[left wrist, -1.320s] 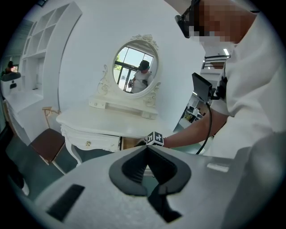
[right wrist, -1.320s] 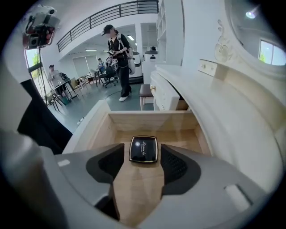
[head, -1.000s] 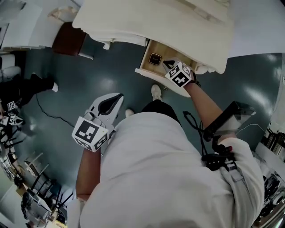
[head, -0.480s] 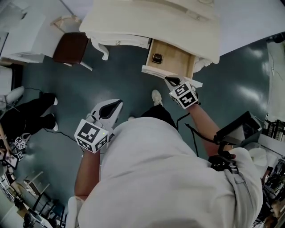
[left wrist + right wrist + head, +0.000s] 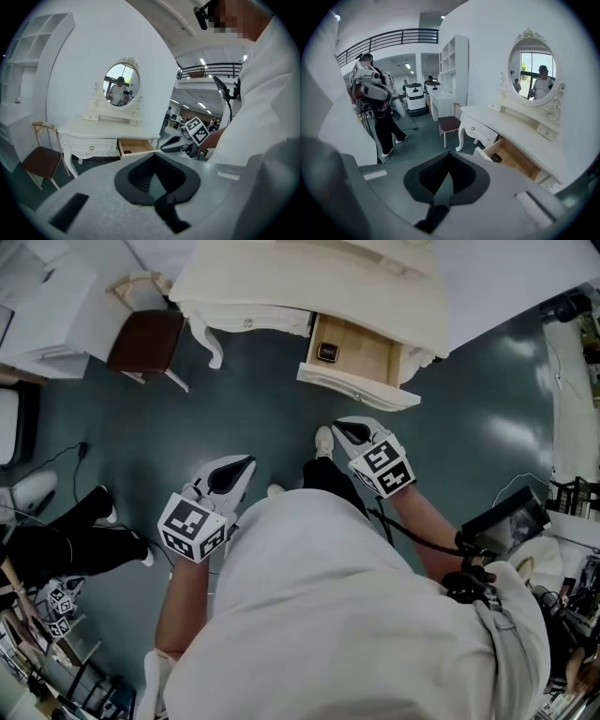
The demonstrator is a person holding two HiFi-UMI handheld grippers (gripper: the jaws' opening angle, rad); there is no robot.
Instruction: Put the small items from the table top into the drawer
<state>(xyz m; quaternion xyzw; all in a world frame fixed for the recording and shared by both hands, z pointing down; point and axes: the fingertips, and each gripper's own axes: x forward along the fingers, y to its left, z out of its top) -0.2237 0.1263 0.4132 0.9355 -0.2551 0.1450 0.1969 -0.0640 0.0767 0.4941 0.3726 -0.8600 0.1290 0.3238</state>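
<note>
- Overhead, a person stands on a dark floor (image 5: 244,418) facing a white dressing surface (image 5: 309,277) with an oval mirror (image 5: 533,70).
- Left tongs (image 5: 249,463) are closed with nothing between them, held beside the person's body, well apart from the furniture.
- Right tongs (image 5: 337,427) are closed too, empty, near the drawer front but not touching it.
- Wooden drawer (image 5: 366,352) is pulled open; a small dark item (image 5: 326,352) lies inside at one end.
- Brown-seated chair (image 5: 145,338) stands beside the surface.
</note>
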